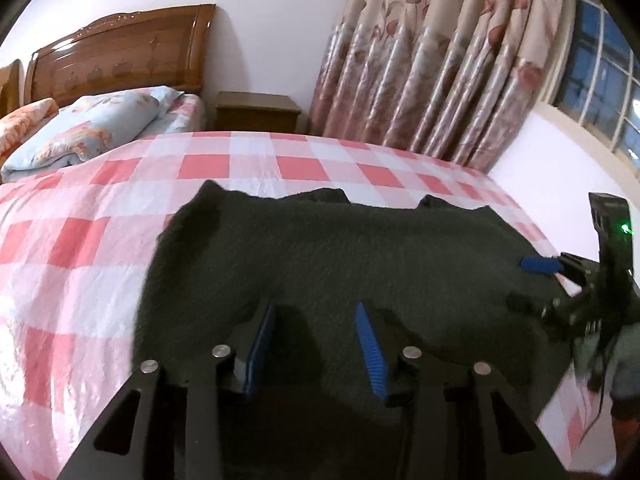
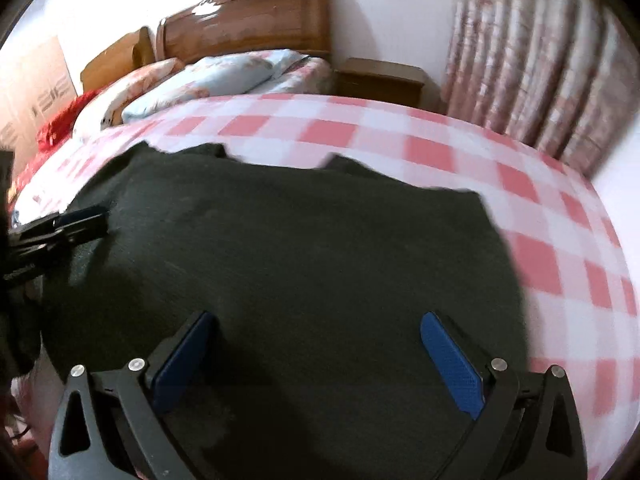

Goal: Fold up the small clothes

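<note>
A dark green knit garment (image 1: 320,248) lies spread flat on the pink-and-white checked bed sheet (image 1: 80,240), its notched far edge towards the headboard. My left gripper (image 1: 318,306) hovers over the garment's near part, its blue pads apart with nothing pinched between them. In the left wrist view the right gripper (image 1: 540,266) reaches over the garment's right edge. In the right wrist view the garment (image 2: 300,240) fills the middle, and my right gripper (image 2: 318,316) stands wide open above it. The left gripper (image 2: 80,218) shows at the garment's left side.
A wooden headboard (image 1: 120,56), a folded floral quilt (image 1: 92,124) and pillows sit at the bed's far end. A wooden nightstand (image 1: 258,112) stands beside the bed, with a floral curtain (image 1: 440,60) and a window (image 1: 600,60) to its right. Checked sheet (image 2: 560,260) shows bare right of the garment.
</note>
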Demonstrator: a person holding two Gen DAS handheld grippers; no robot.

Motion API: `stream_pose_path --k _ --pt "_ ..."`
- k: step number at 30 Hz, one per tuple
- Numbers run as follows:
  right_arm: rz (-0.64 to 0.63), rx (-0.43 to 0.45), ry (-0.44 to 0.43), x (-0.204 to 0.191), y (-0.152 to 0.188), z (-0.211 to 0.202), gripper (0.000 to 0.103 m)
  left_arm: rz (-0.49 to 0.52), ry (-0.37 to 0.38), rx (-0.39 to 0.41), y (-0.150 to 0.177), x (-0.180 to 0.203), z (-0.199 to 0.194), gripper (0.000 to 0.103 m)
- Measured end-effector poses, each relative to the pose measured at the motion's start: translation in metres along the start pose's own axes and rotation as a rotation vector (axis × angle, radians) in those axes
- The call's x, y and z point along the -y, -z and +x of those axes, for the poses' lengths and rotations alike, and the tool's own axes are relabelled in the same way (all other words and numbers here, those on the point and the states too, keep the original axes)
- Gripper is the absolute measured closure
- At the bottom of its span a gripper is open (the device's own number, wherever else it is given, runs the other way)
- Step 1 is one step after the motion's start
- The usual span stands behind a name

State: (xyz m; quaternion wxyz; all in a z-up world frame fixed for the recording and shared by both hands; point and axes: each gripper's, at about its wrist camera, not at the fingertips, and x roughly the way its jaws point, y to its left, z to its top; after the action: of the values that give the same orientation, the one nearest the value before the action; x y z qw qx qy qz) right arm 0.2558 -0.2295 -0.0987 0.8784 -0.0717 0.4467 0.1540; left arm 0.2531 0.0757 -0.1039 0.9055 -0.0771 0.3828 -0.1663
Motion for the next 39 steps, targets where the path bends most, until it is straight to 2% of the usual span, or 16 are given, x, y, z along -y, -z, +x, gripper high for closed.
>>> stream_pose_path --k 2,3,6,10,12,14,16,17,18,20,22,25,29,32,39 --pt "0.0 -0.03 0.078 0.009 0.001 -0.005 0.0 -0.004 -0.016 -0.018 -0.002 0.001 -0.004 0.06" --pt "0.014 -0.031 0.087 0.012 -0.002 -0.007 0.0 -0.016 -0.034 -0.029 -0.006 0.003 -0.007 0.06" --pt "0.056 0.017 0.059 0.01 -0.027 -0.009 0.0 0.011 -0.049 0.0 -0.034 0.021 -0.009 0.061" --pt "-0.06 0.015 0.028 -0.028 -0.067 0.022 0.0 0.142 -0.103 0.045 -0.071 0.049 0.017 0.061" --pt "-0.11 -0.014 0.031 -0.042 -0.077 0.039 0.0 0.17 -0.149 -0.005 -0.08 0.046 0.045 0.061" --pt "-0.169 -0.05 0.062 -0.049 -0.081 0.056 0.0 0.154 -0.187 -0.066 -0.082 0.032 0.067 0.061" --pt "-0.188 -0.087 0.099 -0.04 -0.077 0.069 0.0 0.032 -0.134 -0.163 -0.081 0.007 0.082 0.062" --pt "-0.135 -0.082 0.063 -0.026 -0.075 0.067 0.0 -0.01 -0.093 -0.144 -0.083 -0.001 0.077 0.062" --pt "-0.082 -0.091 0.069 -0.012 -0.074 0.065 0.0 -0.045 -0.07 -0.132 -0.084 -0.007 0.074 0.062" --pt "-0.002 -0.074 0.13 0.015 -0.071 0.056 0.0 -0.087 -0.053 -0.117 -0.083 -0.014 0.073 0.063" --pt "0.081 -0.069 0.166 0.041 -0.064 0.051 0.0 -0.077 -0.06 -0.116 -0.083 -0.012 0.075 0.063" --pt "0.153 -0.031 0.127 0.057 -0.06 0.045 0.0 -0.061 -0.058 -0.127 -0.085 -0.01 0.08 0.063" --pt "0.09 -0.06 0.183 0.048 -0.064 0.056 0.0 -0.101 -0.014 -0.126 -0.084 -0.017 0.08 0.063" --pt "0.11 -0.058 0.155 0.054 -0.06 0.056 0.0 -0.126 0.006 -0.121 -0.083 -0.021 0.078 0.063" --pt "0.096 -0.054 0.134 0.047 -0.059 0.054 0.0 -0.096 -0.06 -0.116 -0.077 -0.009 0.073 0.063"
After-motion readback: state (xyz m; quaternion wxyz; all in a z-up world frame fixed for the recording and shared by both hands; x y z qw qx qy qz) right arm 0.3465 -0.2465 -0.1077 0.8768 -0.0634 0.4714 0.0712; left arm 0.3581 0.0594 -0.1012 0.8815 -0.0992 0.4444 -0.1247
